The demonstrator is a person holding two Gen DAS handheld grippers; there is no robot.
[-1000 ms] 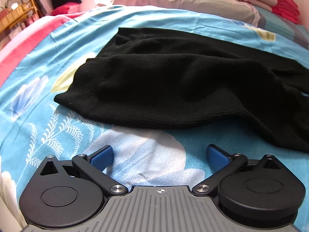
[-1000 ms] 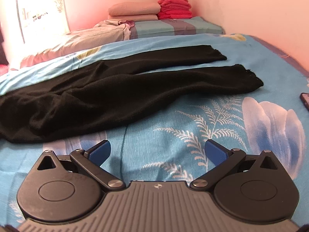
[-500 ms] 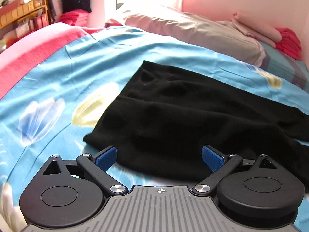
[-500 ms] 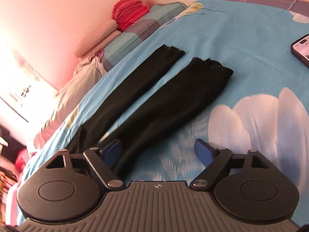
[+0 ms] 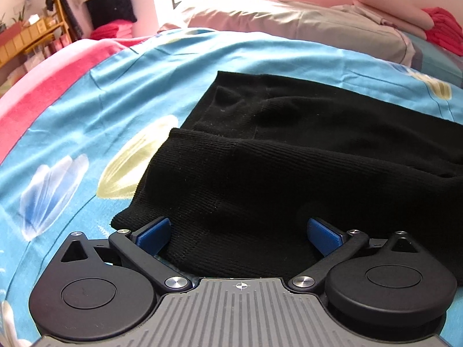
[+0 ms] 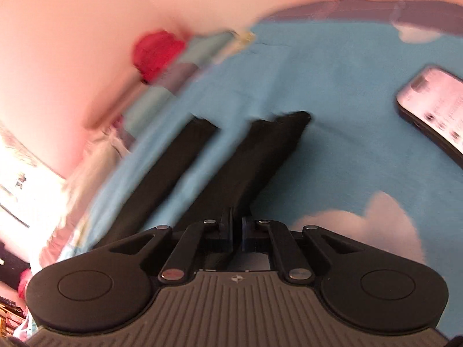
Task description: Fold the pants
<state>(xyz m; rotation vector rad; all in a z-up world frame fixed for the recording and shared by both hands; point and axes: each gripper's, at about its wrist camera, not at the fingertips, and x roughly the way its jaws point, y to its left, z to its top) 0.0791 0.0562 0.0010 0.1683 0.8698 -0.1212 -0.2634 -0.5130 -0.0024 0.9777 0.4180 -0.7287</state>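
Left gripper (image 5: 238,230) tilts downward with jaws spread wide; right gripper (image 6: 237,232) has its jaws pressed together.

Right gripper (image 6: 237,232) has clamped a pants (image 6: 260,156) leg (left gripper (image 5: 238,232) advanced)

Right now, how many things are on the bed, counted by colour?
Black: 2, the pants and the phone.
Red: 1, the folded pile.
Pink: 1, the folded blanket.
Grey: 1, the pillow.
Total: 5.

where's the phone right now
The phone shows only in the right wrist view, at the right edge, lying on the blue bedsheet to the right of the black pants leg ends, apart from them.
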